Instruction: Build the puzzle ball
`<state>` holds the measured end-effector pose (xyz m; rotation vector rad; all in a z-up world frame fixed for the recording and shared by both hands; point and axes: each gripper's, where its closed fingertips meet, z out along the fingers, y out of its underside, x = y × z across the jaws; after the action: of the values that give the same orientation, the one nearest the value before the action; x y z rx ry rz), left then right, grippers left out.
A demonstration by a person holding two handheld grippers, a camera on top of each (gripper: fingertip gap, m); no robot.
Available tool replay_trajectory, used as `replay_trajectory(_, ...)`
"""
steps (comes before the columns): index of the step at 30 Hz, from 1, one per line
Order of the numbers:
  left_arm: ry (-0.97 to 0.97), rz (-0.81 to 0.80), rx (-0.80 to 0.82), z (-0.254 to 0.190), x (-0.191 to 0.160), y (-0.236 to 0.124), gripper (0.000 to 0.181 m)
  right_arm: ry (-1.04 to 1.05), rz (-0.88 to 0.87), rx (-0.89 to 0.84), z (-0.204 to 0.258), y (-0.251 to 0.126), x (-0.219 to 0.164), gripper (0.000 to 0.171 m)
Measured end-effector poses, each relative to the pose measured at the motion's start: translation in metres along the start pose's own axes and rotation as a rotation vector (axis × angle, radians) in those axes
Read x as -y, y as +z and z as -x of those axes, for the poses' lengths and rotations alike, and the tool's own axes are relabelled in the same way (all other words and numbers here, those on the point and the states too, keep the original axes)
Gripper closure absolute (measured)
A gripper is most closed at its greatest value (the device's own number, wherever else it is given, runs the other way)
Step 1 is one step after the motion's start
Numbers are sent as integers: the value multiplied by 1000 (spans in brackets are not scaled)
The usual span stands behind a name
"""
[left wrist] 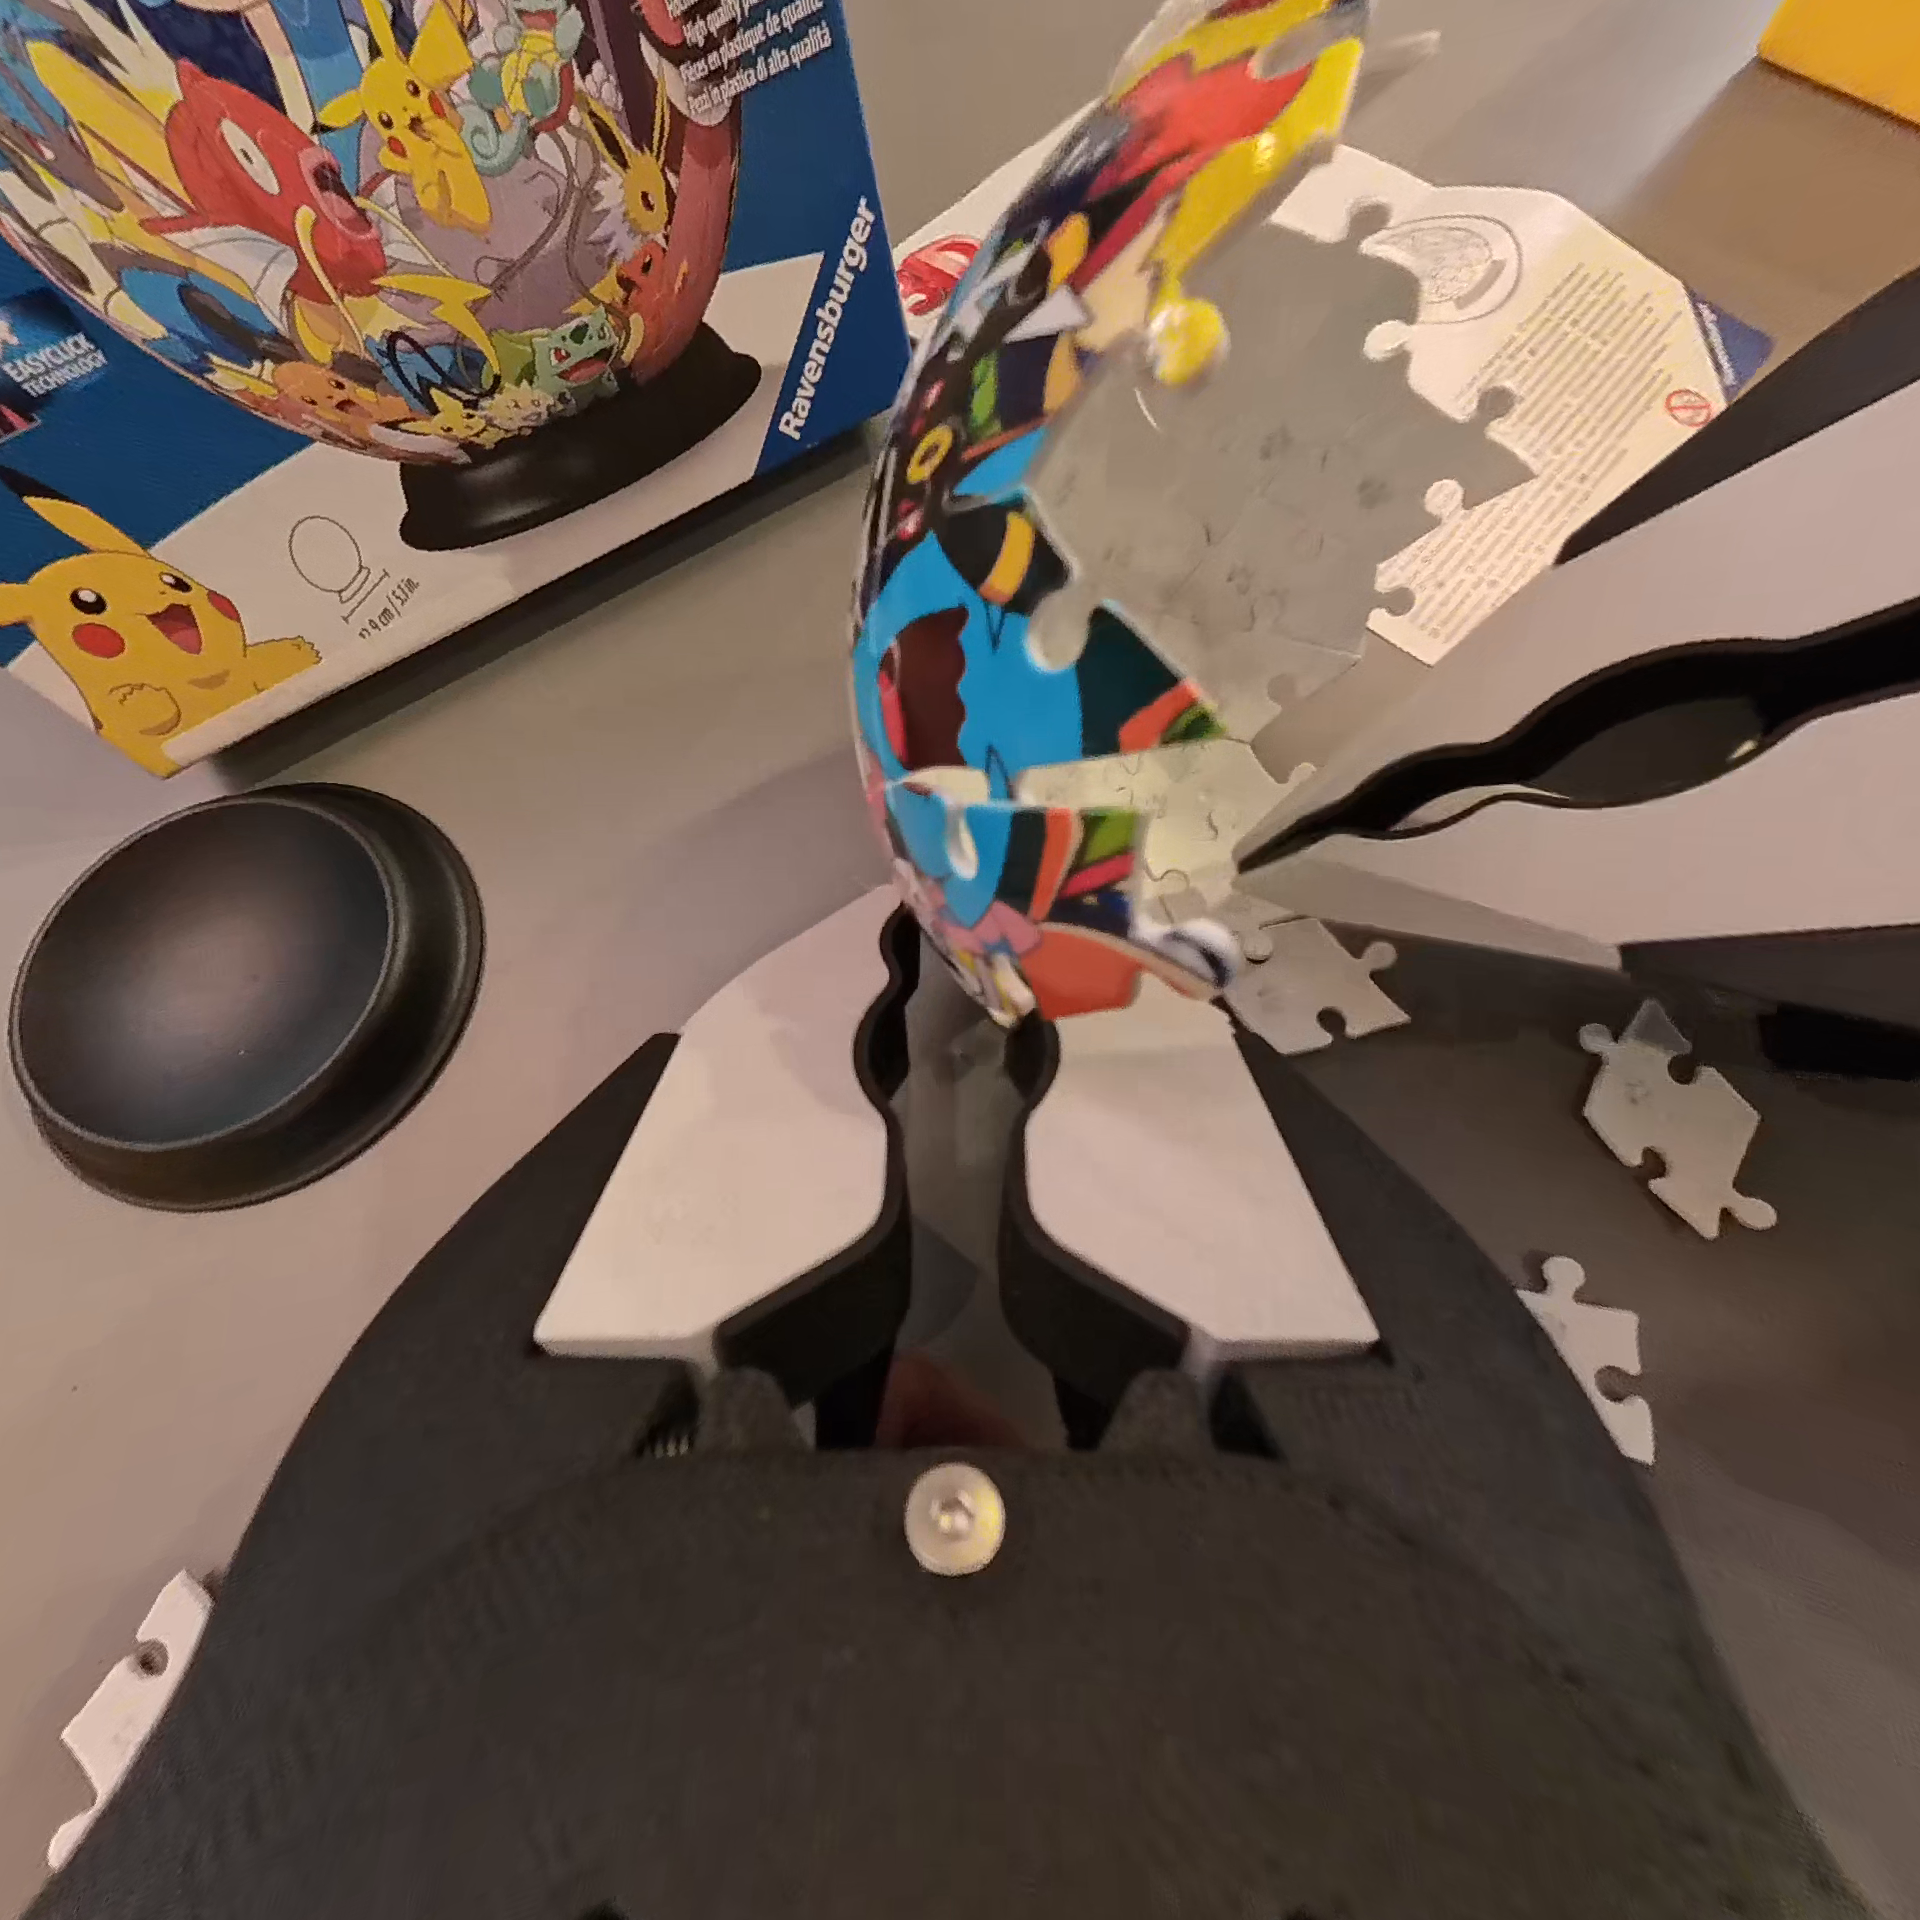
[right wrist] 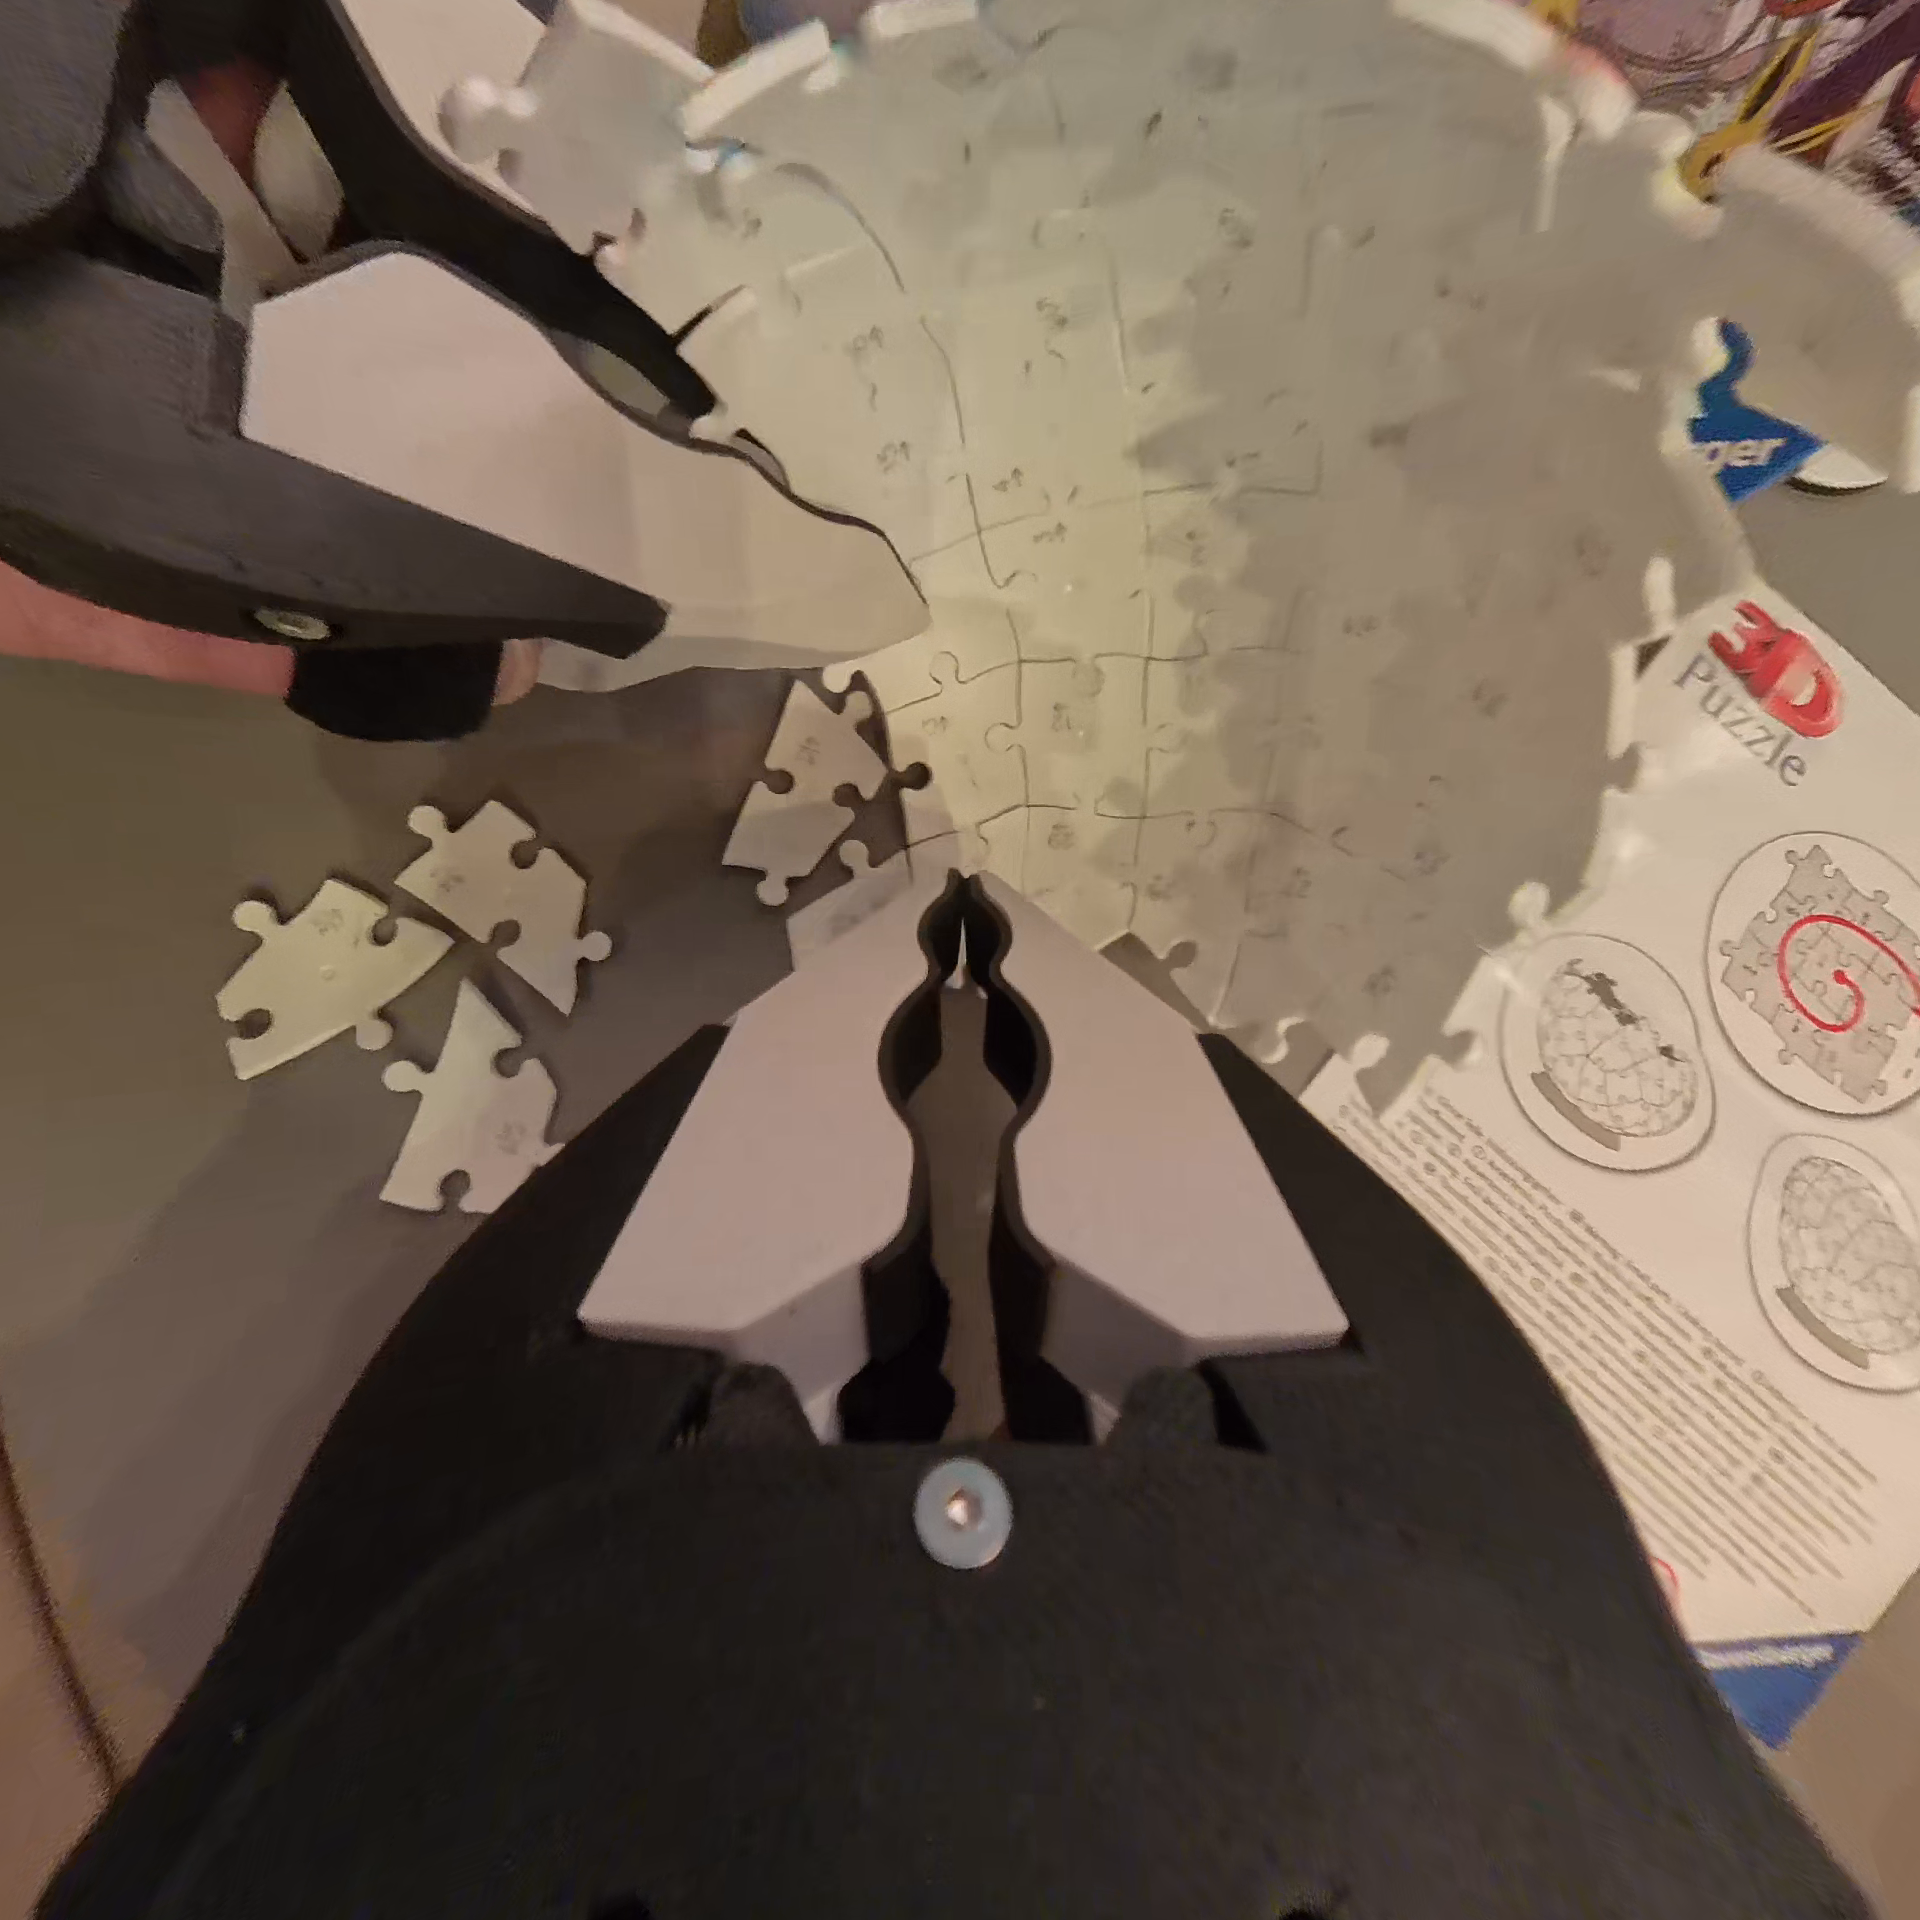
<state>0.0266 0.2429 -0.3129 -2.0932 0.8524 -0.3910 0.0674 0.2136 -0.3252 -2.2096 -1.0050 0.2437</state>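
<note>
The half-built puzzle ball [left wrist: 935,675] is a curved shell, colourful outside and grey inside, held upright above the table. My left gripper [left wrist: 977,977] is shut on the shell's lower edge. My right gripper [right wrist: 966,894] is shut on another part of the shell's edge, and its view looks into the grey numbered inside [right wrist: 1195,520]. The right gripper comes in from the right in the left wrist view [left wrist: 1247,862]. The left gripper shows at upper left in the right wrist view [right wrist: 904,603], with a hand behind it.
The black round stand [left wrist: 239,997] sits at the left, the printed puzzle box [left wrist: 436,312] behind it. Loose grey pieces lie face down [right wrist: 312,977] [right wrist: 499,894] [left wrist: 1662,1122]. An instruction sheet [right wrist: 1662,1143] lies under the shell. A yellow object [left wrist: 1849,42] is far right. Left tips to right tips: about 6 centimetres.
</note>
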Motion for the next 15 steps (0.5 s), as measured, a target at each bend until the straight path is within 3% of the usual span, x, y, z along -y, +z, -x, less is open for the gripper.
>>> replay_trajectory(15, 9, 10, 5, -1, -4, -3, 166, -15, 30, 6, 7, 8, -3, 171)
